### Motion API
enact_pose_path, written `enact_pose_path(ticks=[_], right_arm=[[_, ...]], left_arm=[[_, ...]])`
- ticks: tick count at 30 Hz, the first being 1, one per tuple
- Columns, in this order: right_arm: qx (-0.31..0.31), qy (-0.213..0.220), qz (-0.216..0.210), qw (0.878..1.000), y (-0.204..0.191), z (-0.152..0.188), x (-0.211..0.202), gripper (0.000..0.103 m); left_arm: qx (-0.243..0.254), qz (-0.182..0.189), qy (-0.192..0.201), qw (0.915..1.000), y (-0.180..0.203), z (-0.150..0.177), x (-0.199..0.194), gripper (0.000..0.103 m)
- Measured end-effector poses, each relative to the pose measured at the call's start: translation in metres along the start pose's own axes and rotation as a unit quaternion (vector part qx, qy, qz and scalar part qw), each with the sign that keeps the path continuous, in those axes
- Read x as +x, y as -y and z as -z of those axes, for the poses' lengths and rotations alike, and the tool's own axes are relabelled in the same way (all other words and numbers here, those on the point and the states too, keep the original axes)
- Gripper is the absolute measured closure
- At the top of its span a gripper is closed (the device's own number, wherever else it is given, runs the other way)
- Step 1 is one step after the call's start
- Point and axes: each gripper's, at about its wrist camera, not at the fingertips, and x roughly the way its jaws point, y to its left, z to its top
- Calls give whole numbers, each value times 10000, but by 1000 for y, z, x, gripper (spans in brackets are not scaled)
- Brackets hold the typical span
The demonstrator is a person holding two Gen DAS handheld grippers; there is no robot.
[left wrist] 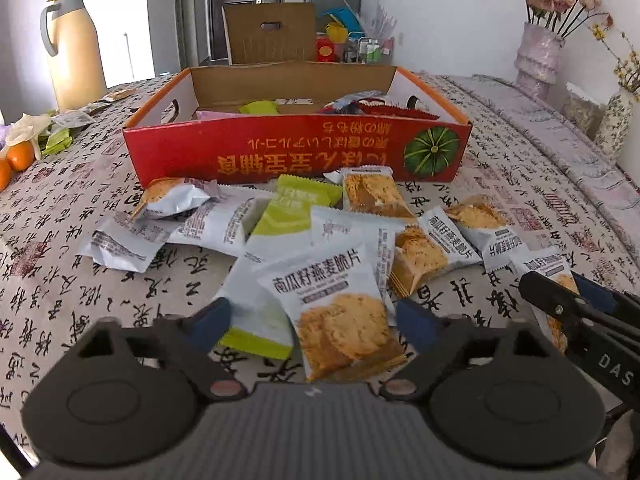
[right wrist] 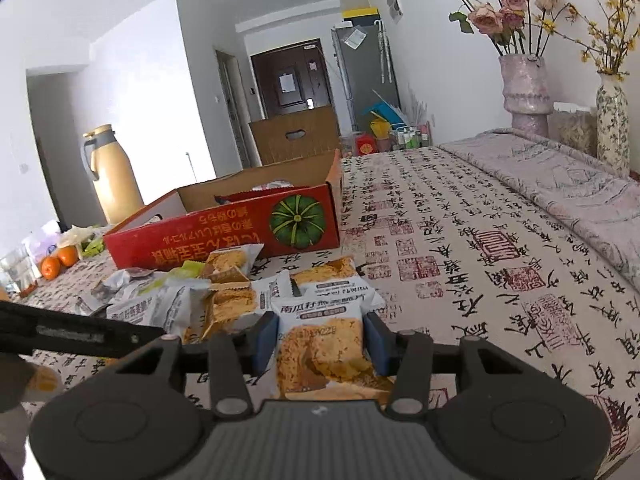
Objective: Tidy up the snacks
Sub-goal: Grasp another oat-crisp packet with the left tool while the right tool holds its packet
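Several white oat-crisp packets and a green packet point(left wrist: 292, 208) lie heaped on the tablecloth in front of a red pumpkin-print box point(left wrist: 280, 152) point(right wrist: 224, 236) that holds a few snacks. My left gripper point(left wrist: 314, 322) is open, its blue pads either side of one oat-crisp packet point(left wrist: 340, 312) without pressing on it. My right gripper point(right wrist: 320, 344) is shut on another oat-crisp packet point(right wrist: 324, 356), held just above the cloth. In the left wrist view that right gripper point(left wrist: 560, 286) enters from the lower right. A black finger of the left gripper point(right wrist: 80, 336) crosses the right wrist view at the left.
A beige thermos jug point(left wrist: 72, 48), oranges point(left wrist: 20, 156) and loose wrappers sit at the far left. A brown carton point(left wrist: 268, 32) stands behind the red box. Vases with flowers point(left wrist: 536, 56) point(right wrist: 524, 88) line the right wall. Bare calligraphy-print cloth point(right wrist: 460, 240) stretches to the right.
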Motion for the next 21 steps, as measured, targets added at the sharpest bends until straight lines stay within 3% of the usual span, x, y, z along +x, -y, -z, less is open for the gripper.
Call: enact_pose_path(ticks=[4, 8, 21], right_arm=[[83, 24, -127, 9999, 7, 3, -1, 57], [153, 20, -241, 9996, 13, 8, -1, 57], [265, 53, -316, 9991, 21, 12, -5, 57]], left_arm=[[25, -143, 7, 9999, 7, 2, -1, 34], [75, -231, 14, 9997, 13, 4, -2, 56], [264, -284, 166, 9991, 23, 3, -17, 59]])
